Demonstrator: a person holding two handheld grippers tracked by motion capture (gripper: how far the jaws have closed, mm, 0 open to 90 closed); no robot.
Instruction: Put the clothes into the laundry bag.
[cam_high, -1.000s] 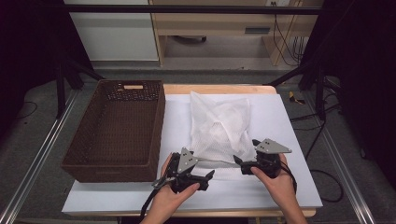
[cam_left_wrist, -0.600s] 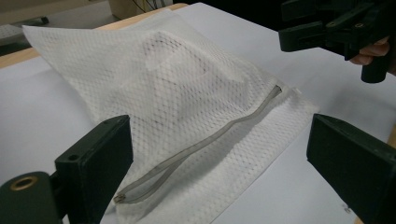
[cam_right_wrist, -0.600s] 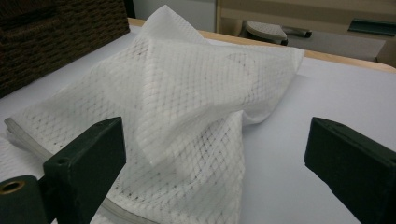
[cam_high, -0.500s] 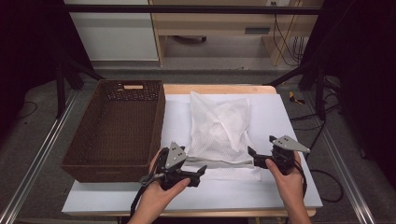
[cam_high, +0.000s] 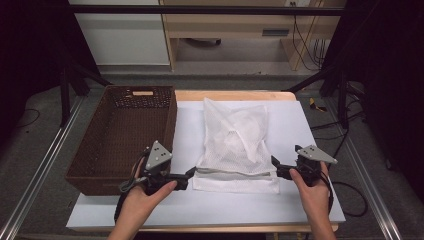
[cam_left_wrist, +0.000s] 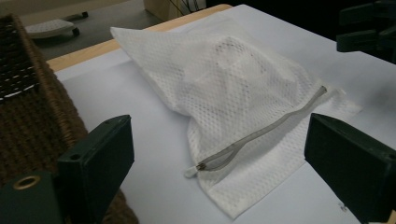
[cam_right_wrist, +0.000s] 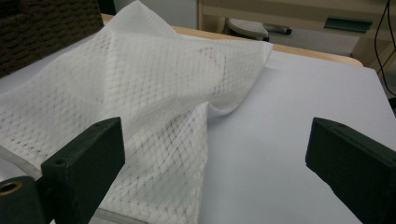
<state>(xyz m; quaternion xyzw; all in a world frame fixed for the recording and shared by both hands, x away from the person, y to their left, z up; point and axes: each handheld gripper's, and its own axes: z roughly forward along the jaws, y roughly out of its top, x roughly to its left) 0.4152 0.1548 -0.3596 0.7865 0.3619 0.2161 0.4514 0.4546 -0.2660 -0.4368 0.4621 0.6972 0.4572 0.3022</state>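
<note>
While both my grippers — left (cam_high: 191, 172), right (cam_high: 274, 162) — sit jaws apart flanking mesh bag (cam_high: 235, 140), zipper (cam_left_wrist: 261, 133) looks next: pinch pull at near-left end.

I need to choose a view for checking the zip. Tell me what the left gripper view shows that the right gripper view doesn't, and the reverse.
Left gripper view alone: the grey zip running along the mesh bag, its pull end nearest the camera, and the other tongs dark at top right.

Right gripper view alone: the wooden furniture beyond the table and a long stretch of bare white table right of the bag.

Both: the white mesh bag, the brown basket at the left edge, and wide-open jaws holding nothing.
</note>
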